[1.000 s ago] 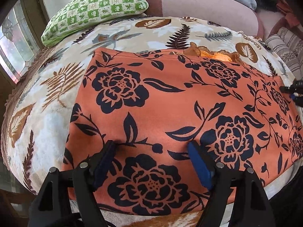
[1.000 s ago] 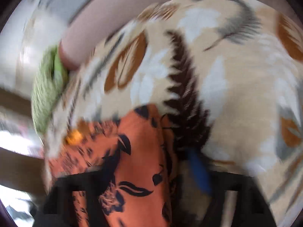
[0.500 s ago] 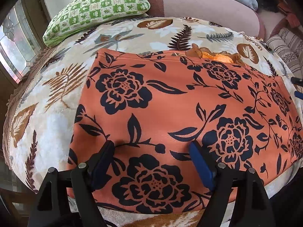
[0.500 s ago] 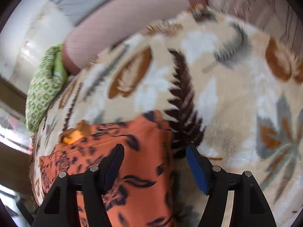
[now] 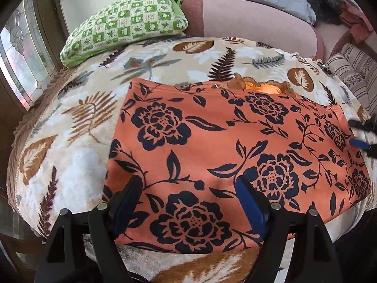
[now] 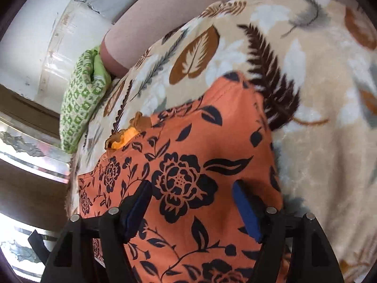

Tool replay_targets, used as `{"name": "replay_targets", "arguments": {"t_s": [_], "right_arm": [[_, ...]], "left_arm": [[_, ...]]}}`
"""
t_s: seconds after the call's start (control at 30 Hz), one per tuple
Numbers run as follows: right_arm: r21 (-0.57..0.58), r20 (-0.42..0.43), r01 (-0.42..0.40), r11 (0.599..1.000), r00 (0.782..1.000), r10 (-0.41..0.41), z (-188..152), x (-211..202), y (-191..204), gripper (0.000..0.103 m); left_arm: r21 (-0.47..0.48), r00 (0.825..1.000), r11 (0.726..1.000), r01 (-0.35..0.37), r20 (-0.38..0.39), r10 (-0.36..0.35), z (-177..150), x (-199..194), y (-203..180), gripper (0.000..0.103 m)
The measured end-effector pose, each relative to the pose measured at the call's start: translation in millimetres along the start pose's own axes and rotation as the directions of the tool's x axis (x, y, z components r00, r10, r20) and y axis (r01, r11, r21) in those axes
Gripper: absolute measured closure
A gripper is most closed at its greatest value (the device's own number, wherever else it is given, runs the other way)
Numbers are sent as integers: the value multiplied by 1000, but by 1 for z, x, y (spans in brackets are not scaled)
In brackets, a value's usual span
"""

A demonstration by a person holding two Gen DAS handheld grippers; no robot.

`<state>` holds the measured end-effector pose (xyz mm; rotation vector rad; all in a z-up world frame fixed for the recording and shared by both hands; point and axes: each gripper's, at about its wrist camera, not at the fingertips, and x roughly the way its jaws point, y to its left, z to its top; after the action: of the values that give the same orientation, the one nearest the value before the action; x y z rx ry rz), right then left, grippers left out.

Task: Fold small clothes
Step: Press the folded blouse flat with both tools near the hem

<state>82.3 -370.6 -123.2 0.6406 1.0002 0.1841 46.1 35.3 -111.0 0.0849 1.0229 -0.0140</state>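
An orange garment with dark flower print [image 5: 223, 146] lies flat on a leaf-patterned blanket [image 5: 77, 118]. A frilled orange trim [image 5: 264, 86] shows at its far edge. My left gripper [image 5: 188, 193] is open and empty, hovering over the garment's near edge. My right gripper [image 6: 190, 198] is open and empty over the garment [image 6: 188, 160] near its right end. The right gripper's fingertips [image 5: 360, 142] also show at the right edge of the left wrist view.
A green checked pillow [image 5: 124, 26] lies at the back left, also in the right wrist view [image 6: 80, 101]. A pink bolster [image 5: 254, 21] runs along the back. Striped cushions [image 5: 353, 70] sit at the right. A window [image 5: 21, 66] is at the left.
My right gripper has moved in over the garment's right end, and its view has steadied. My left gripper has pulled back slightly. Both stayed open.
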Motion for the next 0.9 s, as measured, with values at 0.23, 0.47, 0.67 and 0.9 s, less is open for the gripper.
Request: {"name": "replay_targets", "arguments": {"t_s": [0.23, 0.47, 0.67, 0.9], "right_arm": [[-9, 11, -71, 997, 997, 71, 38, 6, 8, 29], [100, -12, -14, 995, 1000, 16, 75, 27, -22, 28], [44, -59, 42, 998, 997, -39, 82, 55, -19, 19], [-69, -42, 69, 995, 997, -72, 71, 61, -1, 10]], "left_arm": [[41, 1000, 999, 15, -10, -15, -2, 14, -13, 22], [46, 997, 998, 36, -65, -33, 0, 28, -10, 20], [-29, 998, 999, 46, 50, -45, 51, 20, 35, 20], [-162, 984, 970, 179, 49, -173, 116, 62, 100, 24]]}}
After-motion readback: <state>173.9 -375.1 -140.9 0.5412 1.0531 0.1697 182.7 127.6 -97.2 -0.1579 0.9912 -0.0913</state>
